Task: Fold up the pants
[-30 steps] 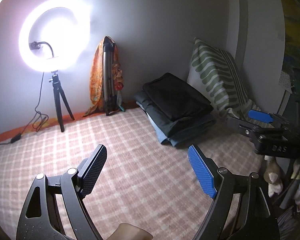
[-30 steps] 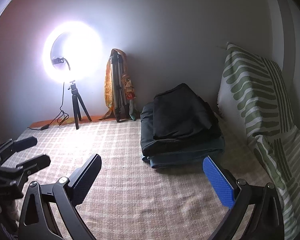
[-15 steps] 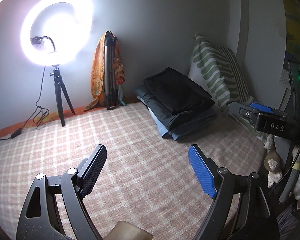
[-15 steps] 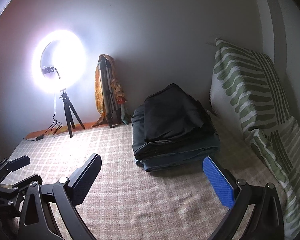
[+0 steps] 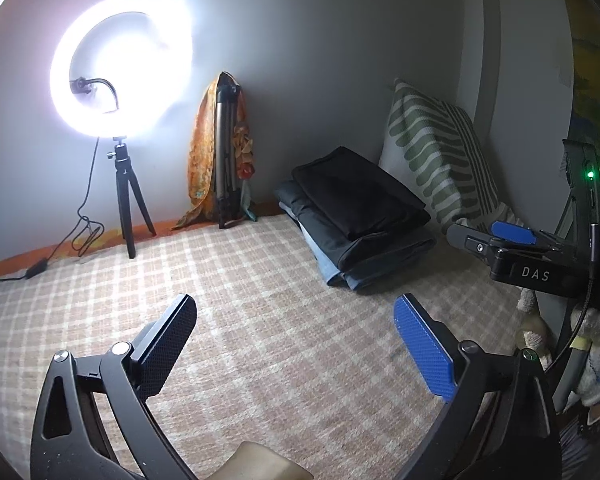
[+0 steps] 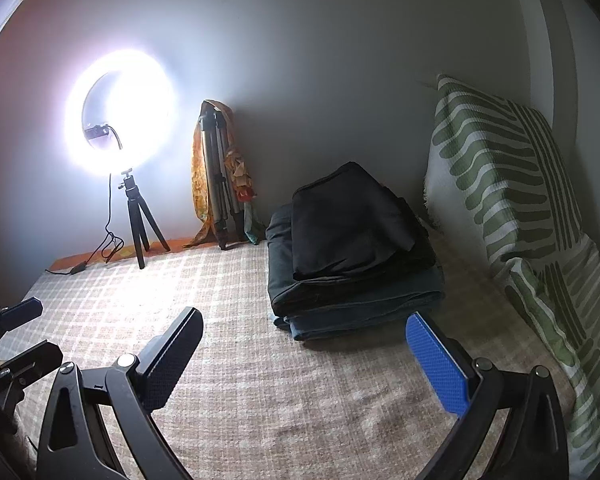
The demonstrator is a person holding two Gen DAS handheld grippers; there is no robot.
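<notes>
Right wrist view: folded pants (image 6: 352, 248) sit stacked at the far side of my checked bedspread (image 6: 260, 400), nothing in either gripper.

Black pair on top, dark grey under it, blue denim at the bottom; the stack lies just beside the green-striped pillow (image 6: 512, 184) against the wall. My right gripper (image 6: 306, 356) hovers short of the stack, fingers spread wide. My left gripper (image 5: 296, 344) is likewise spread apart over the bedspread. Farther left stand a draped tripod (image 6: 218, 176) and a lit ring light (image 6: 120, 112).
</notes>
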